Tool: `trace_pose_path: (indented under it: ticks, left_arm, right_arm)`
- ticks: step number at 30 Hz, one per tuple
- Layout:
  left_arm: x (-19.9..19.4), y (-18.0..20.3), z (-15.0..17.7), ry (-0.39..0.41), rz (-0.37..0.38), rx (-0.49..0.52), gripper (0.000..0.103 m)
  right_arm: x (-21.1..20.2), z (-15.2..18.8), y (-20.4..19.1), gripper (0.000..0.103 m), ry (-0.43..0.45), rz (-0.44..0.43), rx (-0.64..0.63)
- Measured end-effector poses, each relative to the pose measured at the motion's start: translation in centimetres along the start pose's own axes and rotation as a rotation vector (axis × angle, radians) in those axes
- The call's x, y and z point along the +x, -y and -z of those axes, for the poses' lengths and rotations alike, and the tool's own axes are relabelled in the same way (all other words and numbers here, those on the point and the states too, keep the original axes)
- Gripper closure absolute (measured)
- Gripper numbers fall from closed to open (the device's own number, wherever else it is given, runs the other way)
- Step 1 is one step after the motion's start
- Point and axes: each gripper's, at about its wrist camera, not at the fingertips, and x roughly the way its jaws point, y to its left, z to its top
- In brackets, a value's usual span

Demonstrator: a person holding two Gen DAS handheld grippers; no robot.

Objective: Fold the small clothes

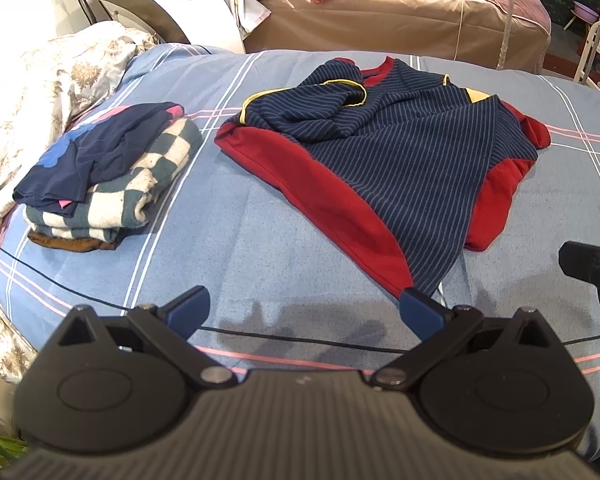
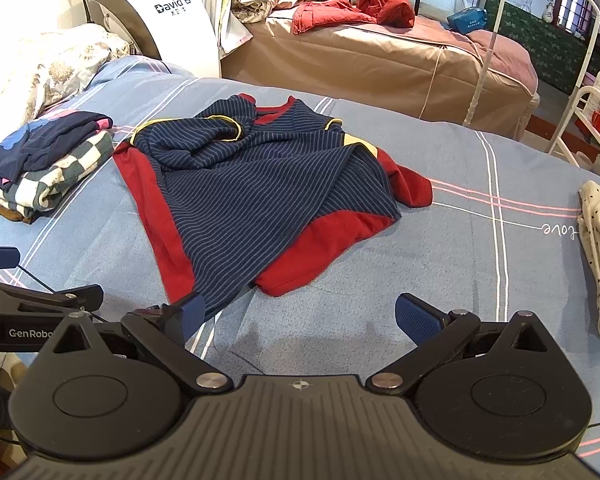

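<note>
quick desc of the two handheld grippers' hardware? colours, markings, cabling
Both match: the left gripper and right gripper have matte black ribbed bodies, two round black discs, silver pivot pins and black linkage arms ending in blue textured pads. A thin black cable runs in front of the left one. White "GenRobo" lettering shows on the left unit's side; the right body carries a small crosshair mark. No sleeves visible.

Bed with sweater, folded stack.
</note>
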Motion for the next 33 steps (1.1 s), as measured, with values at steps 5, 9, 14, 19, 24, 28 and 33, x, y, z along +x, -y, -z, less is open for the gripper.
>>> trace_pose_path:
  ticks: [5, 9, 14, 19, 24, 28, 33]
  left_arm:
    - [0.6, -0.1, 0.2, -0.008, 0.011, -0.006, 0.000]
    - [1.9, -0.6, 0.9, -0.017, 0.115, -0.059, 0.000]
    - [4.6, -0.6, 3.1, -0.020, 0.281, -0.133, 0.001]
    - [6.7, 3.5, 3.4, 0.020, 0.192, 0.067, 0.022]
    - [7.6, 6.2, 2.8, 0.051, 0.229, 0.150, 0.028]
    - [8.8, 7.6, 2.6, 0.045, 0.238, 0.191, 0.040]
    - [10.6, 7.1, 2.0, 0.051, 0.225, 0.136, 0.087]
  right_arm:
    - [0.2, 0.2, 0.1, 0.000, 0.008, -0.010, 0.008]
    - [0.2, 0.7, 0.5, 0.000, 0.065, -0.040, 0.021]
    - [1.3, 2.5, 1.5, 0.000, 0.087, -0.083, 0.047]
    - [2.2, 3.7, 2.7, 0.000, 0.062, -0.079, 0.079]
    - [2.4, 4.6, 4.1, 0.000, 0.045, -0.030, 0.090]
    - [2.7, 5.0, 5.6, 0.000, 0.039, -0.023, 0.133]
    - [4.3, 4.0, 6.8, 0.000, 0.063, -0.106, 0.169]
